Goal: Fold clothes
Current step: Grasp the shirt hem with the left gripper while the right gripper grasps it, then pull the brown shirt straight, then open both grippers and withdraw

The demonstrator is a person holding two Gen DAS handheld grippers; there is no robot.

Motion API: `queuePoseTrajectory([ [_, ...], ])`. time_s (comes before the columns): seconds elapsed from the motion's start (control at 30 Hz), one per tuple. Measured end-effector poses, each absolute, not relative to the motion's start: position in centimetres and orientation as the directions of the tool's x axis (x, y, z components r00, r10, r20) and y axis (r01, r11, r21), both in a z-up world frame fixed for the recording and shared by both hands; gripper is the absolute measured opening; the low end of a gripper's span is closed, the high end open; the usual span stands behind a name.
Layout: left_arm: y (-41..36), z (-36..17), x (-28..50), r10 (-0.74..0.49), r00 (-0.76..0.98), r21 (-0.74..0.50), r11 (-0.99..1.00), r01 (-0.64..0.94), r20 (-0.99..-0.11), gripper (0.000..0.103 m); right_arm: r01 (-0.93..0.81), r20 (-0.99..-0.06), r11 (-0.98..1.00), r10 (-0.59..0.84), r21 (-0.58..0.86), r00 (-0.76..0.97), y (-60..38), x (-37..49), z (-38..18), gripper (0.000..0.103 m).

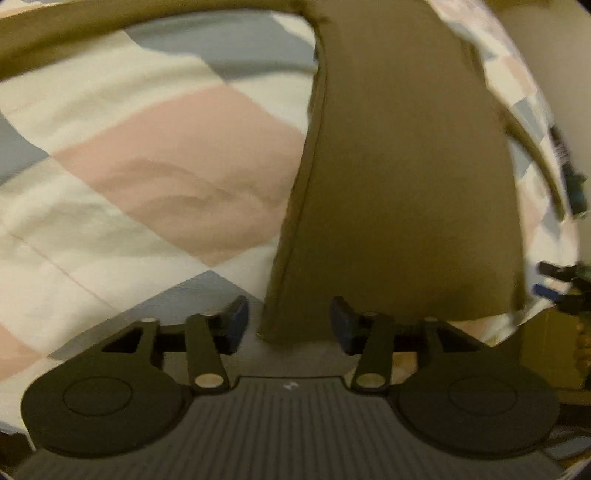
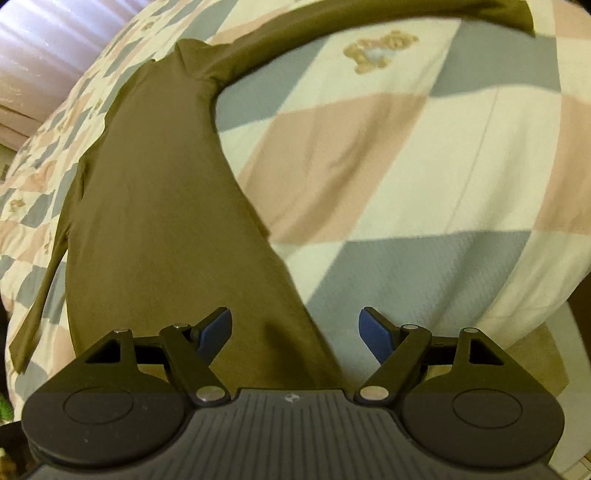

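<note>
Left wrist view shows our left gripper [image 1: 288, 325] with fingers apart around the near hem corner of the olive shirt [image 1: 399, 177], spread flat on the checked quilt [image 1: 147, 166], while our right gripper [image 2: 295, 332] likewise straddles the hem, unclosed, presumably for a two-corner fold.

**Colours and patterns**

Garment [image 2: 155, 206]: plain olive-brown, no print, same tone along its long sleeve [image 2: 332, 22].
Quilt [image 2: 388, 155] on the bed: diamond check in cream, dusty pink and grey-blue; one cream diamond carries a tan teddy bear motif [image 2: 378, 50].
Left hand-held gripper [image 1: 289, 325]: matte black body, blue pads [image 1: 238, 321].
Right hand-held gripper [image 2: 295, 332]: black, blue pads [image 2: 375, 334].
</note>
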State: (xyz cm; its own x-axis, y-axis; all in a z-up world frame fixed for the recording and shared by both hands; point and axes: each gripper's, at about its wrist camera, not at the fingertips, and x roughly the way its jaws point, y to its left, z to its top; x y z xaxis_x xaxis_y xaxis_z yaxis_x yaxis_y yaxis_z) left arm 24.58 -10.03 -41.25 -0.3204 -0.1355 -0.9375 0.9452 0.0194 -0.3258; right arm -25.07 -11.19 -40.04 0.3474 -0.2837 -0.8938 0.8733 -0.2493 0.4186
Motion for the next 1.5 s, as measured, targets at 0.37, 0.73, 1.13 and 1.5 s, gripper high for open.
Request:
queuePoseTrajectory([
  [0.37,-9.4,-41.2,24.7,-0.172,-0.353,-0.374,0.104,0.922,-0.92,0.001,0.799,-0.825,-0.223,-0.256,0.558,0.504,-10.1,-26.4,-41.9,0.003],
  [0.73,-5.4,-42.9,24.4,-0.154,-0.322,-0.34,0.116,0.933,-0.934,0.003,0.893,-0.894,-0.131,-0.198,0.431,0.402,-10.1,-27.1,-43.5,0.002],
  [1.13,-7.4,-34.8,22.1,-0.057,0.022,0.02,0.032,0.999,-0.998,0.031,0.951,-0.959,-0.251,-0.258,0.182,0.116,-8.9,-21.3,-33.9,0.059],
  [1.5,-6.8,-21.4,14.3,-0.314,-0.077,-0.034,-0.141,0.989,-0.946,0.051,0.974,-0.895,-0.109,-0.425,0.2,0.136,-6.3,-10.5,-20.3,0.079],
])
